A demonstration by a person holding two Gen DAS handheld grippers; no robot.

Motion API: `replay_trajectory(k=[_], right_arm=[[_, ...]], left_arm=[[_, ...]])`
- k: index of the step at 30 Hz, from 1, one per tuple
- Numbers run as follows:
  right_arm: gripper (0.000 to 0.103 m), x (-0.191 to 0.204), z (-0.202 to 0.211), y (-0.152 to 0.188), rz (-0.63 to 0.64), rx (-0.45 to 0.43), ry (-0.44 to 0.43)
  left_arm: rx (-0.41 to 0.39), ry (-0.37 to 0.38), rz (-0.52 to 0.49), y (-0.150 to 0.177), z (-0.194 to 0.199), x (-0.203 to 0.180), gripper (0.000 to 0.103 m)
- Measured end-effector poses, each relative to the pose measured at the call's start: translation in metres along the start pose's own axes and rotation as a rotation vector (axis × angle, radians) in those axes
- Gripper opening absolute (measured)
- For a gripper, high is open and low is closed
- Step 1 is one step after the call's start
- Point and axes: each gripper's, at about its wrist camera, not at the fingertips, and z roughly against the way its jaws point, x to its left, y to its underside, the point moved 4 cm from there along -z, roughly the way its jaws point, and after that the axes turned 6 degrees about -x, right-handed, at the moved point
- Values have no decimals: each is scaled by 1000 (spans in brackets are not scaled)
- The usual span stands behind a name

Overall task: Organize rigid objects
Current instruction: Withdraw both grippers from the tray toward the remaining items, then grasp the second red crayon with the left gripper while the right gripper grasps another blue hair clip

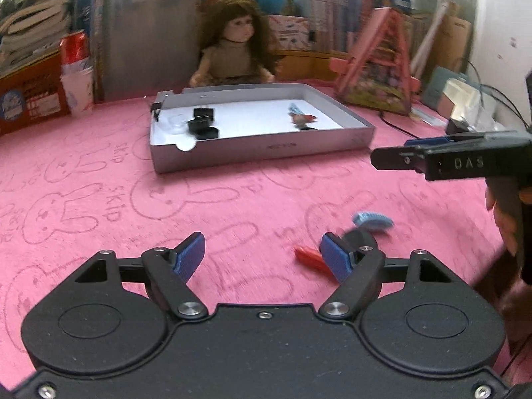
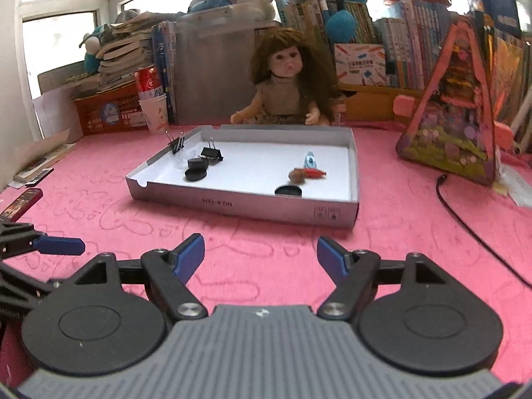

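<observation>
My left gripper [image 1: 262, 254] hovers open over the pink cloth with nothing between its blue pads. Just right of its right finger lie a small red piece [image 1: 309, 256], a dark piece [image 1: 360, 236] and a light blue piece [image 1: 372, 221], all blurred. My right gripper [image 2: 261, 252] is open and empty too, facing the grey cardboard tray [image 2: 232, 204]. The tray holds black discs [image 2: 196, 169], a black binder clip [image 2: 212, 154], a blue piece [image 2: 311, 159], a brown and red piece [image 2: 306, 174] and another black disc [image 2: 288, 191]. A second clip [image 2: 178, 144] grips the tray's rim.
A doll [image 2: 289, 83] sits behind the tray. A pink triangular toy house [image 2: 455, 109] stands at the right, with a black cable [image 2: 465, 226] running across the cloth. Stacked cups [image 2: 153, 99], an orange box [image 2: 106, 113] and books line the back. A hand [image 1: 505, 222] holds the right gripper.
</observation>
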Motion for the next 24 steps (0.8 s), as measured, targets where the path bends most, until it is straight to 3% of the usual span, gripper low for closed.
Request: replay_trajectory(k=[9, 19, 22, 24], right_arm=[[84, 16, 22, 22, 0, 43, -5], [84, 38, 5, 31, -4, 131, -68], [82, 43, -2, 34, 5, 153, -75], [81, 45, -6, 36, 12, 159, -75]], left_arm=[[-63, 86, -49, 16, 2, -10, 76], [-82, 138, -91, 20, -11, -14, 70], [-94, 151, -97, 21, -12, -14, 64], [-101, 169, -99, 21, -11, -14, 52]])
